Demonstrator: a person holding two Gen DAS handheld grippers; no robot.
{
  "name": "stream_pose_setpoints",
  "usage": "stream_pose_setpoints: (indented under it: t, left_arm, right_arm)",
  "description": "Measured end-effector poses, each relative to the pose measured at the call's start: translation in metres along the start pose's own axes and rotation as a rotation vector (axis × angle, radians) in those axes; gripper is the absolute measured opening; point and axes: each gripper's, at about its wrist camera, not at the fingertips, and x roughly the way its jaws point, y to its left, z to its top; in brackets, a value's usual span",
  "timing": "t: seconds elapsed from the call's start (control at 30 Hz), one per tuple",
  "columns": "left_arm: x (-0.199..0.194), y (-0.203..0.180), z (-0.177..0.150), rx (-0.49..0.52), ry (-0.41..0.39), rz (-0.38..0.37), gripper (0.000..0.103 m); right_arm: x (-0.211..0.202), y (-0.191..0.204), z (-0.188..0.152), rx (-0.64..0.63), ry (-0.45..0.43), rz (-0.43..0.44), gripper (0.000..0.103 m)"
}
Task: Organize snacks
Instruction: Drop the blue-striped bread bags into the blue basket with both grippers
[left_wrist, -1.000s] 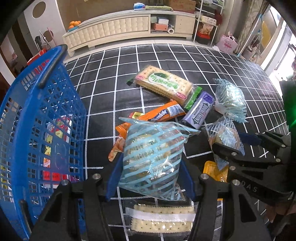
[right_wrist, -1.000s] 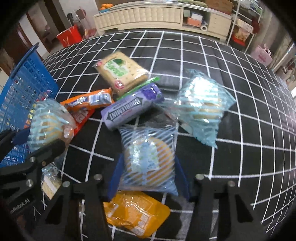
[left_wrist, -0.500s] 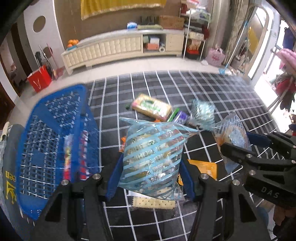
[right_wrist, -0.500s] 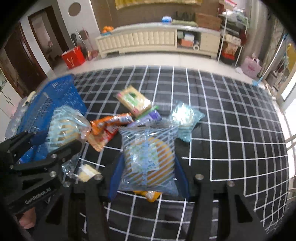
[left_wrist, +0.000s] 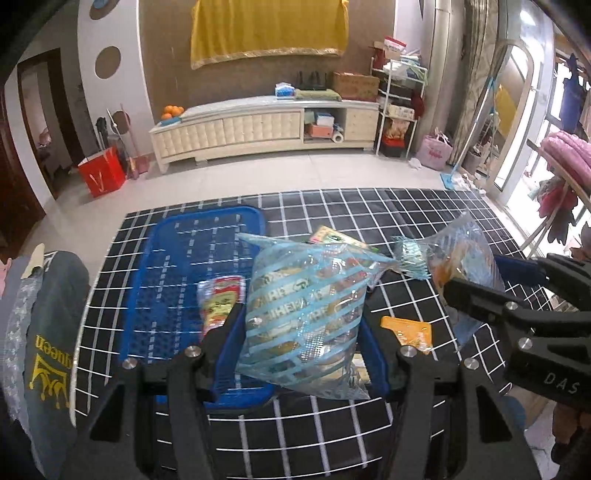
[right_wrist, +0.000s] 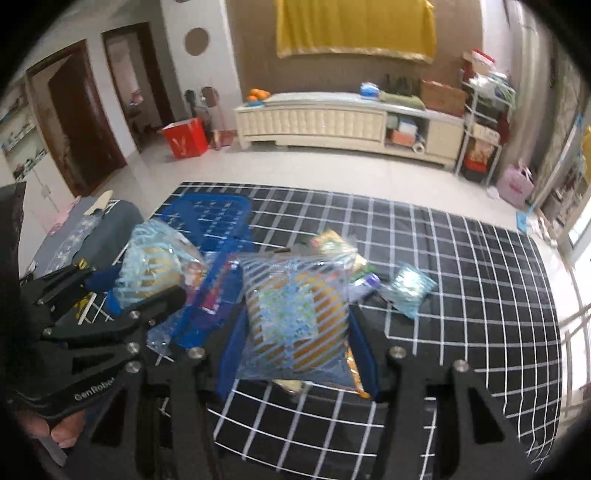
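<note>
Hanging in the air between blue pads, a blue-striped snack bag (left_wrist: 303, 314) is clamped on both sides by the left gripper (left_wrist: 301, 332), above the near end of a blue plastic basket (left_wrist: 177, 266) that lies on the table and holds a red packet (left_wrist: 218, 302). The right gripper (right_wrist: 295, 332) pinches a second striped bag (right_wrist: 295, 321) the same way, its orange contents showing through the film, and it is raised over the loose snacks on the cloth: an orange pack (left_wrist: 410, 330), a cracker pack (left_wrist: 332, 236), and another pale-blue bag (right_wrist: 410, 286) lying apart to the right. All of this sits on a table under a black cloth with a white grid (right_wrist: 461, 295). Beyond it stretches a pale tiled floor (left_wrist: 295, 173), a long cream cabinet (left_wrist: 258, 129) bearing oranges (left_wrist: 171, 110), a yellow hanging (left_wrist: 269, 27) on the brown wall, a red box (left_wrist: 101, 176) and a crowded white shelf rack (left_wrist: 399, 110).
</note>
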Motion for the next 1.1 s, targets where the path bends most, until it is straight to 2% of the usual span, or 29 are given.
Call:
stream_pose_setpoints:
  t: [0.2,0.47,0.63,0.77,0.97,1.1]
  left_arm:
    - [-0.010,0.042,-0.009,-0.027,0.009,0.046,0.056]
    - [-0.008,0.084,-0.011,-0.039,0.037,0.089,0.056]
    - [0.013,0.097,-0.020,-0.001,0.106,0.100,0.056]
    - [0.036,0.116,-0.023,-0.027,0.166,0.079,0.056]
    - [0.059,0.132,-0.029,-0.061,0.216,0.074,0.057]
    - [0.063,0.127,-0.029,-0.031,0.219,0.077,0.058]
  right_arm:
    - [0.006,0.031,0.010,-0.041,-0.010,0.040,0.058]
    - [0.036,0.065,0.020,-0.064,0.030,0.105,0.058]
    - [0.058,0.085,0.024,-0.085,0.056,0.124,0.058]
    - [0.079,0.094,0.024,-0.088,0.098,0.132,0.058]
    - [0.109,0.102,0.022,-0.087,0.158,0.137,0.058]
    - [0.120,0.106,0.020,-0.092,0.190,0.132,0.058]
